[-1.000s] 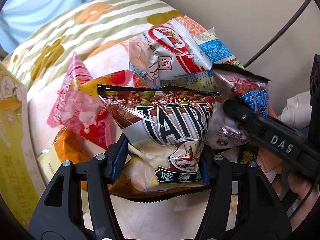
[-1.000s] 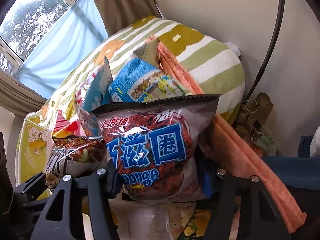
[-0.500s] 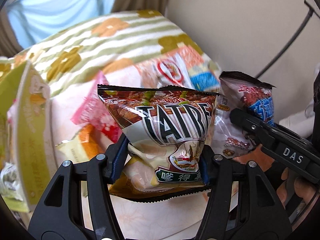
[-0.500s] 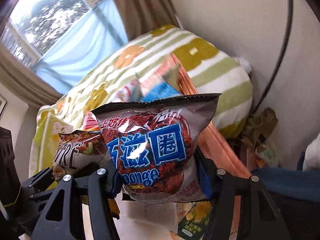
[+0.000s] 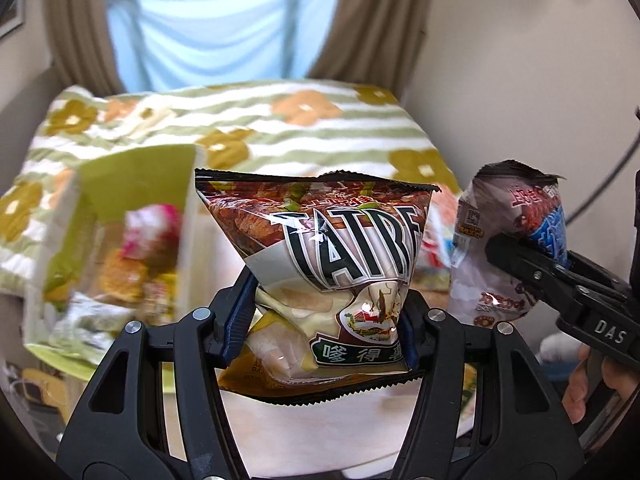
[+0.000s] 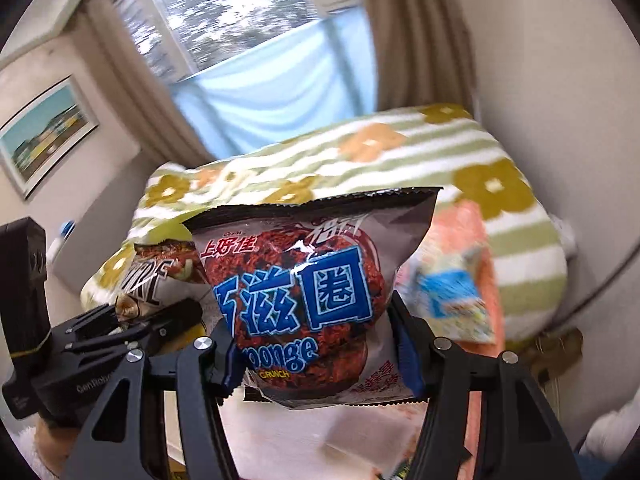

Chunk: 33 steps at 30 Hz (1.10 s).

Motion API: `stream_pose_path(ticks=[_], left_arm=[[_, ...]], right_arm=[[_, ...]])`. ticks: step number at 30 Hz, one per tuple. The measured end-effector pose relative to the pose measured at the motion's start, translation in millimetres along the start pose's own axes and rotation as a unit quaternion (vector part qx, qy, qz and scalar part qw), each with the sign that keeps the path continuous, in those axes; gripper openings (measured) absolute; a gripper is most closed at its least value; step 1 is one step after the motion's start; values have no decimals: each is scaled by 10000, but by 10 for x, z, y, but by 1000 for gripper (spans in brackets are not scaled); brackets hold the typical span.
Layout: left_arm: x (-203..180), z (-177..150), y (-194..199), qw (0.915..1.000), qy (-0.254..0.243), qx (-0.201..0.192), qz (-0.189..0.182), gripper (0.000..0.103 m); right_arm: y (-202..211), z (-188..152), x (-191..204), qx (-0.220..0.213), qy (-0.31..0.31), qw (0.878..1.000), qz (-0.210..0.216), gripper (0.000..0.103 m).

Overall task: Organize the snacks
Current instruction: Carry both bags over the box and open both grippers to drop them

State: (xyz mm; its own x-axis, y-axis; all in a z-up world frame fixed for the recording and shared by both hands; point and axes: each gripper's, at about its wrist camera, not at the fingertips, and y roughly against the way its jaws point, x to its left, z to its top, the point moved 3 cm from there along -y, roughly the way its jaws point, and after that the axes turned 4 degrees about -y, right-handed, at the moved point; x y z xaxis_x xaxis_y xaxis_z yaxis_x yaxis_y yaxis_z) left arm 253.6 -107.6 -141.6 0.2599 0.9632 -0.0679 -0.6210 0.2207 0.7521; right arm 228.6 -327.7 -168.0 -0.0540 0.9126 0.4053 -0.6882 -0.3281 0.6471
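My left gripper (image 5: pixel 326 328) is shut on a brown and white chip bag (image 5: pixel 332 264) and holds it upright in the air. My right gripper (image 6: pixel 320 348) is shut on a grey snack bag with blue characters (image 6: pixel 308 292), also lifted. Each bag shows in the other view: the grey bag at the right of the left wrist view (image 5: pixel 504 248), the brown bag at the left of the right wrist view (image 6: pixel 156 280). More snack packets (image 6: pixel 452 296) lie on the bed at the right.
A green carton (image 5: pixel 116 240) holding snack packets stands at the left on the bed. A striped floral blanket (image 5: pixel 256 120) lies behind. An orange cloth (image 6: pixel 468 232) lies at the right. A curtained window (image 5: pixel 216 20) is beyond, and a wall stands close on the right.
Both grippers have lifted their bags up from the snack pile and swung left. The carton and the window have come into view.
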Motion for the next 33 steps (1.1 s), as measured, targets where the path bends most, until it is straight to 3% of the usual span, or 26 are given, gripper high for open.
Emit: stream_pose_path(ticks=[13, 19, 24, 27, 30, 33], left_arm=[[1681, 92, 58, 9961, 563, 101, 670, 55], [2400, 91, -220, 9953, 580, 451, 628, 55], [2747, 25, -539, 9943, 552, 777, 482, 56], [2894, -25, -724, 9930, 503, 1003, 378, 63], [2936, -82, -860, 9925, 438, 1139, 121, 99], [2949, -114, -876, 9929, 401, 1117, -46, 103]], right_arm=[[-756, 141, 1492, 381, 832, 9919, 875, 57], [-1163, 159, 1930, 584, 788, 9912, 890, 57], [-1490, 149, 2223, 727, 687, 9924, 715, 57], [-1656, 134, 2348, 791, 606, 9934, 574, 57], [-1747, 97, 2421, 823, 501, 9946, 394, 57], [-1795, 79, 2437, 850, 407, 9953, 214, 57]])
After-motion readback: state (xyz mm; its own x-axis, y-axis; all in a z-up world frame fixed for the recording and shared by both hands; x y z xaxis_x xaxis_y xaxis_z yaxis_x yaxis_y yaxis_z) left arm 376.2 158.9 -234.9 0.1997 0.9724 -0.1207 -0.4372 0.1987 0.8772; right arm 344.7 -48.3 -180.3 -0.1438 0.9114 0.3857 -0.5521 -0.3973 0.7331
